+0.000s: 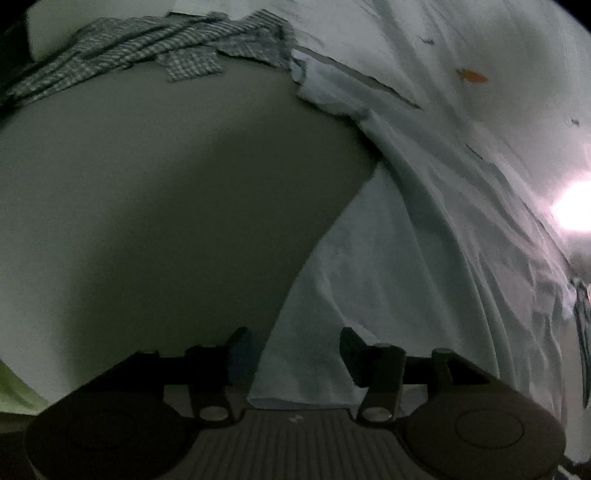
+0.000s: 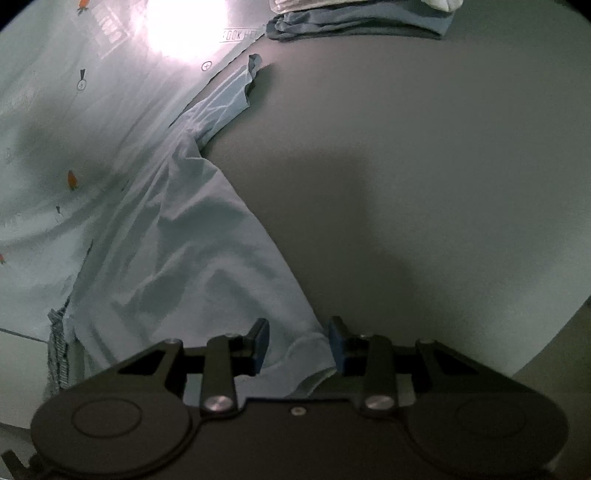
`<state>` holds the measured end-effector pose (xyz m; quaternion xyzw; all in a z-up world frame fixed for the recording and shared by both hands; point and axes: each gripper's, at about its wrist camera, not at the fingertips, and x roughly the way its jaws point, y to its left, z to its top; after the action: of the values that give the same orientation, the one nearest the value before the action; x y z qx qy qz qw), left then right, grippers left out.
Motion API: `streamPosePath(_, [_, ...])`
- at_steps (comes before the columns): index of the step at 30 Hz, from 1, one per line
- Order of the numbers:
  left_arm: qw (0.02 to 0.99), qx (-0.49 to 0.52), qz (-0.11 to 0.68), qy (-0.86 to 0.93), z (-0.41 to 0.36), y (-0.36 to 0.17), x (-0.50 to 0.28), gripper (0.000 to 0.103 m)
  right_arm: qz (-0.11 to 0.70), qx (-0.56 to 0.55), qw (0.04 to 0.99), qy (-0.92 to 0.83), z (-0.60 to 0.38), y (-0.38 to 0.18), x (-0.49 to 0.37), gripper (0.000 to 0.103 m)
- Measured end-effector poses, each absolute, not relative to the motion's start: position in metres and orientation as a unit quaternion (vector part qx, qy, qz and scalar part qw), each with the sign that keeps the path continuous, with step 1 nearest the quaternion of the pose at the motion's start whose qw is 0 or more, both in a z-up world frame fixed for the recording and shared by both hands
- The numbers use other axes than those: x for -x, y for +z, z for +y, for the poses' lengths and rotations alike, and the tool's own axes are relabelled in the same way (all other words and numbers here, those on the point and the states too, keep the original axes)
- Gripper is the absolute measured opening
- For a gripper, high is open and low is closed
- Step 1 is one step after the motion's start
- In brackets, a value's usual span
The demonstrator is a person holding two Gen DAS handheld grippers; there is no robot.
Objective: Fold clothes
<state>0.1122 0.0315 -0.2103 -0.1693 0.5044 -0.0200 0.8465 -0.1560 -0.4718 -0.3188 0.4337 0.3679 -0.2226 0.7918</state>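
Observation:
A pale blue shirt (image 1: 424,221) with small orange and dark prints lies spread on the grey table (image 1: 166,184). Its lower corner reaches between the fingers of my left gripper (image 1: 293,347), which stands open around the cloth edge. In the right wrist view the same shirt (image 2: 129,184) covers the left side, with a short sleeve (image 2: 229,99) sticking out onto the table (image 2: 406,166). A hem corner lies between the blue pads of my right gripper (image 2: 297,339), whose jaws are open and apart from the cloth.
A checked grey garment (image 1: 147,48) lies crumpled at the far edge. A folded dark blue garment (image 2: 354,26) sits at the back. A striped knit band (image 2: 59,354) hangs by the shirt's near edge. Bright glare (image 2: 184,26) washes out part of the shirt.

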Motion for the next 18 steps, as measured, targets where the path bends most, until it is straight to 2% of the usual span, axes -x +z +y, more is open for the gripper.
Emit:
streamPosePath(2, [0.849, 0.153, 0.506, -0.027, 0.024, -0.212, -0.112, 0.07, 0.374, -0.421, 0.795, -0.226, -0.47, -0.317, 0.153, 0.038])
streamPosePath(4, [0.854, 0.129, 0.504, -0.022, 0.011, -0.215, -0.113, 0.073, 0.379, -0.407, 0.799, -0.227, -0.468, -0.316, 0.149, 0.041])
streamPosePath(7, [0.861, 0.082, 0.502, 0.003, -0.005, -0.22, -0.109, 0.072, 0.392, -0.376, 0.809, -0.224, -0.461, -0.314, 0.141, 0.05])
streamPosePath(9, [0.866, 0.028, 0.499, 0.021, -0.022, -0.222, -0.109, 0.065, 0.4, -0.355, 0.817, -0.215, -0.457, -0.312, 0.135, 0.055])
streamPosePath(10, [0.869, 0.012, 0.494, 0.021, -0.028, -0.222, -0.107, 0.054, 0.403, -0.349, 0.82, -0.208, -0.456, -0.311, 0.133, 0.049])
streamPosePath(11, [0.872, 0.005, 0.488, 0.017, -0.031, -0.22, -0.105, 0.043, 0.406, -0.343, 0.823, -0.202, -0.456, -0.311, 0.131, 0.04])
streamPosePath(12, [0.874, -0.005, 0.485, 0.02, -0.034, -0.218, -0.104, 0.016, 0.408, -0.337, 0.826, -0.195, -0.455, -0.31, 0.128, 0.008])
streamPosePath(13, [0.874, -0.006, 0.486, 0.021, -0.033, -0.217, -0.105, 0.008, 0.411, -0.33, 0.829, -0.189, -0.454, -0.309, 0.126, 0.007])
streamPosePath(16, [0.87, 0.02, 0.493, 0.019, -0.024, -0.211, -0.109, 0.008, 0.418, -0.312, 0.837, -0.169, -0.452, -0.307, 0.119, 0.006])
streamPosePath(18, [0.877, 0.069, 0.476, 0.015, -0.007, -0.185, -0.106, 0.007, 0.364, -0.373, 0.838, -0.158, -0.466, -0.287, 0.133, 0.006])
